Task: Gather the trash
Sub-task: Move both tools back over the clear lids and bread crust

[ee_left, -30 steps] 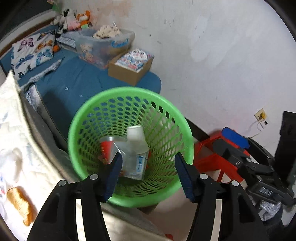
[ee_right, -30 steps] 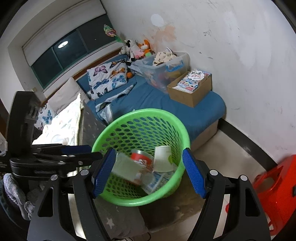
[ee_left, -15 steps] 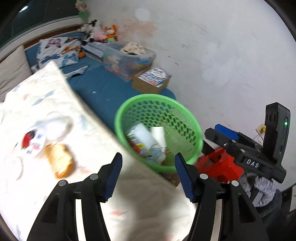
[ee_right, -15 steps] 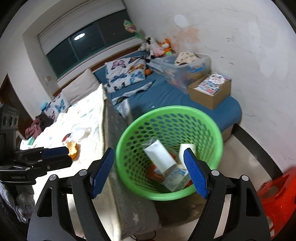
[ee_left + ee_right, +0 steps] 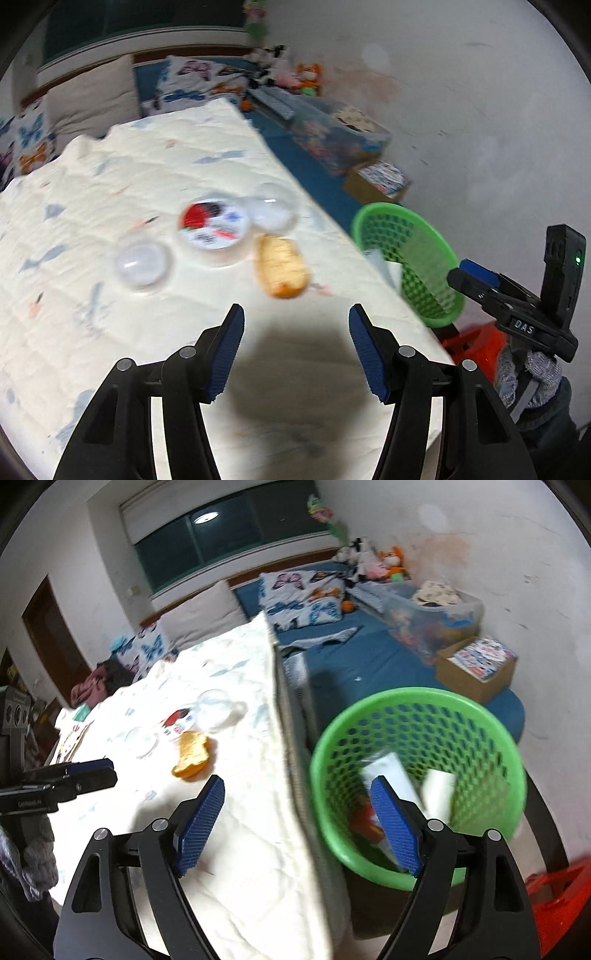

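Note:
On the white quilt (image 5: 110, 184) lie an orange bread-like piece (image 5: 282, 267), a round lid with a red and white label (image 5: 212, 229) and two clear plastic cups (image 5: 142, 264) (image 5: 273, 210). My left gripper (image 5: 295, 325) hovers open just short of the bread, nothing between its pads. The green mesh basket (image 5: 417, 775) stands beside the quilt's edge with white cartons and a red wrapper inside. My right gripper (image 5: 299, 794) hangs over the quilt's edge and the basket rim, jaws opening and empty. The bread (image 5: 192, 755) lies to its left.
A blue mattress (image 5: 369, 672) behind the basket carries a clear storage bin (image 5: 432, 616), a cardboard box (image 5: 476, 668), butterfly pillows and stuffed toys. A red object (image 5: 554, 897) sits on the floor at right. A white wall closes the right side.
Both views have swung left from the basket to the quilt. The left gripper now faces the bread and lid; the right gripper's jaws have widened and the basket has slid right.

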The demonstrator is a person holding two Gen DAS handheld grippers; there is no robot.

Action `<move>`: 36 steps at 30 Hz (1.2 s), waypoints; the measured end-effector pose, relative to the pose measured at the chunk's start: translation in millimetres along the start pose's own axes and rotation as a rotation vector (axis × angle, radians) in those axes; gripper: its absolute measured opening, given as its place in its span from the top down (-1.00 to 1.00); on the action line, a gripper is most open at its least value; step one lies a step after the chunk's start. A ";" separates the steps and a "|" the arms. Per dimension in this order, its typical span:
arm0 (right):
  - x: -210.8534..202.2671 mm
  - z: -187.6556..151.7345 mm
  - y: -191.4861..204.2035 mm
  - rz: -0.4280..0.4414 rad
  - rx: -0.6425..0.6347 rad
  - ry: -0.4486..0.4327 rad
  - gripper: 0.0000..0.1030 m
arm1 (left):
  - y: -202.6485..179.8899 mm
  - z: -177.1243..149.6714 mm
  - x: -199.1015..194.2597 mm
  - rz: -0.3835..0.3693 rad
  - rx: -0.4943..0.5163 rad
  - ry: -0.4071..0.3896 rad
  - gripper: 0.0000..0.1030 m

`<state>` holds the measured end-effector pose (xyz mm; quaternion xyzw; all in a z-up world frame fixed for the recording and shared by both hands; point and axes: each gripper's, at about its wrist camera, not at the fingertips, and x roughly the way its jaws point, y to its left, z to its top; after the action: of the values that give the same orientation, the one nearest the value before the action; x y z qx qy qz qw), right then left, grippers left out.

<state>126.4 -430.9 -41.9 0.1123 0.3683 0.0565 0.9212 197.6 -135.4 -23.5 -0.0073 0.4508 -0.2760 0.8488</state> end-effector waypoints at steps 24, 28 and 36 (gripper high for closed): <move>104.6 50.0 71.7 0.109 -0.092 0.108 -0.48 | 94.8 -17.2 -12.9 0.102 -0.148 0.002 -0.11; 122.1 60.5 75.5 0.119 -0.094 0.115 -0.47 | 98.5 -17.6 -10.7 0.107 -0.151 0.008 -0.11; 151.1 72.0 76.6 0.137 -0.071 0.130 -0.43 | 103.9 -20.3 -5.8 0.116 -0.156 0.032 -0.11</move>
<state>283.7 -340.4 -72.8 0.1005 0.4164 0.1393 0.8928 227.3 -39.7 -58.3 -0.0427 0.4842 -0.1906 0.8529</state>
